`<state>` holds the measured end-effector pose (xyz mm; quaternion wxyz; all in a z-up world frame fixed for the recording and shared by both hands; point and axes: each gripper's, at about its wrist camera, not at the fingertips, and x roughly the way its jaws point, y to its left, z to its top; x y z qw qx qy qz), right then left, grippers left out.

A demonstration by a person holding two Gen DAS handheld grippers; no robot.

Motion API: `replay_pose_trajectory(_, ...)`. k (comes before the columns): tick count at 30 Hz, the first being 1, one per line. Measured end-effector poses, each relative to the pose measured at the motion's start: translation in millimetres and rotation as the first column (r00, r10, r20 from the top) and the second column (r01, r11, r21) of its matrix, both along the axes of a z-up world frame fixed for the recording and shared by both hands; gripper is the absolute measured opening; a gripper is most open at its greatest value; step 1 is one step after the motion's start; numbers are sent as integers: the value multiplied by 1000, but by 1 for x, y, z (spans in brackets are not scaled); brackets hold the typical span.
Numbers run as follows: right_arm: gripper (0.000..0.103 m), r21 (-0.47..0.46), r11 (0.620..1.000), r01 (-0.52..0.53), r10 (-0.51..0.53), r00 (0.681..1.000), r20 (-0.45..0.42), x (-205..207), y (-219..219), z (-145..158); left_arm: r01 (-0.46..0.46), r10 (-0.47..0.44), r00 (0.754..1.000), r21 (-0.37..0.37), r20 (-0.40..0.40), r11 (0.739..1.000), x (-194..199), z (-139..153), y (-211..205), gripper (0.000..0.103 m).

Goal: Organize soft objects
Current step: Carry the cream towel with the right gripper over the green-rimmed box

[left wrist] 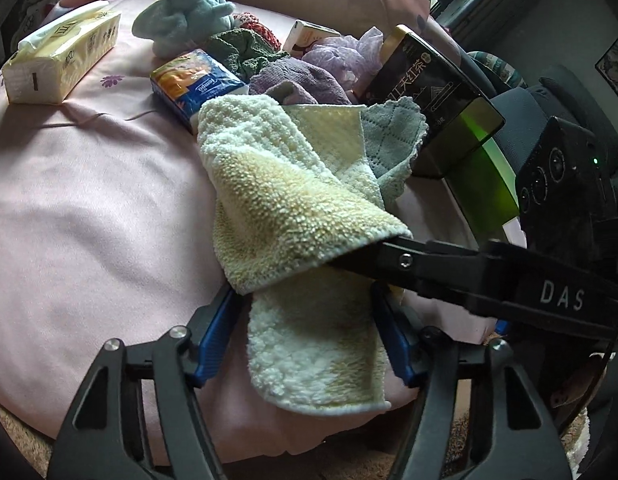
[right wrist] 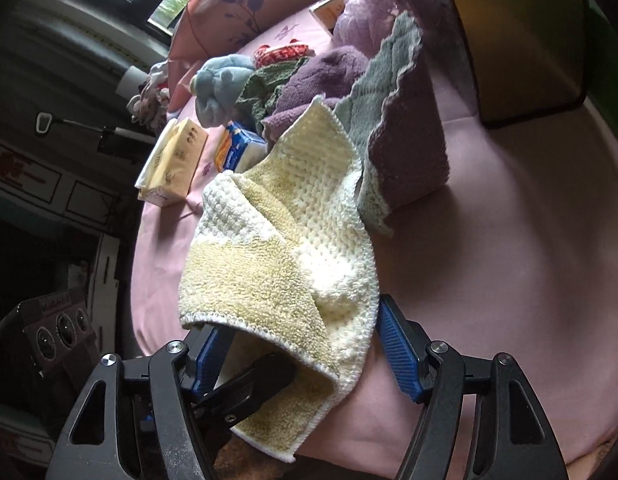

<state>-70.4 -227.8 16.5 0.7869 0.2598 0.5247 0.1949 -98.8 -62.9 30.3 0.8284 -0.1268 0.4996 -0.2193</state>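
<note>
Both tongs work on the same cream-and-yellow towel [left wrist: 285,200], which lies on the pink bedsheet [left wrist: 89,220] near the bed's front edge. Left tongs [left wrist: 309,336] straddle the towel's lower flap, blue pads on either side of it with a gap showing, so they read as released around the cloth rather than clenched on it. Right tongs [right wrist: 305,348] also stand spread, and the towel's near fold drapes over their left pad; in the left wrist view one black finger of them slides under the raised fold like a spatula. Neither pair visibly pinches the fabric.

Behind the towel sit a grey quilted cloth [left wrist: 393,140], a purple towel [left wrist: 301,80], a green knit piece [left wrist: 245,48], a blue plush toy [left wrist: 185,12] and a lilac mesh puff [left wrist: 345,48], mixed with a tissue pack [left wrist: 61,60], a small blue-and-orange packet [left wrist: 197,84] and a dark tea box [left wrist: 425,84].

My judgement: the step in hand is folding or regripping this towel, early in the sorting, since the other soft items remain heaped. Next, each pair needs to close on a corner or edge, through one layer only, then lift evenly so the fold does not slump.
</note>
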Motion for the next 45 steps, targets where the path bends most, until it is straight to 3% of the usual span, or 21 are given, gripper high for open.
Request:
replay_pose_trajectory(1, 65, -19, 1000, 0, 0, 1000, 21, -1, 2, 1, 1, -1, 1000, 1, 2, 1000, 0, 0, -1, 49)
replay_pose_trajectory(3, 38, -11, 1000, -14, 14, 1000, 15, 0, 7, -1, 9, -10, 1000, -41, -22, 999, 3, -1, -2, 25)
replay_pose_trajectory(4, 36, 12, 1000, -27, 27, 1000, -2, 1, 10, -4, 13, -16, 999, -68, -40, 998, 3, -1, -3, 21)
replay_pose_trajectory(8, 26, -29, 999, -30, 33, 996, 85, -8, 17, 12, 2, -2, 1000, 4, 20, 1000, -4, 14, -11, 20)
replay_pose_trajectory(16, 25, -2, 1000, -28, 28, 969, 246, -24, 15, 72, -14, 5, 982, 44, 189, 999, -22, 73, -14, 18)
replay_pose_trajectory(27, 25, 21, 1000, -11, 0, 893, 449, -42, 1, 144, -23, 1, 921, 52, 389, 998, -40, 142, -24, 18)
replay_pose_trajectory(34, 25, 31, 999, 13, -27, 840, 542, -41, -13, 178, -10, -17, 876, 52, 482, 999, -39, 174, -37, 18)
replay_pose_trajectory(45, 25, 55, 992, 114, -124, 795, 594, -22, -64, 203, 64, -93, 831, 71, 548, 995, -10, 204, -87, 18)
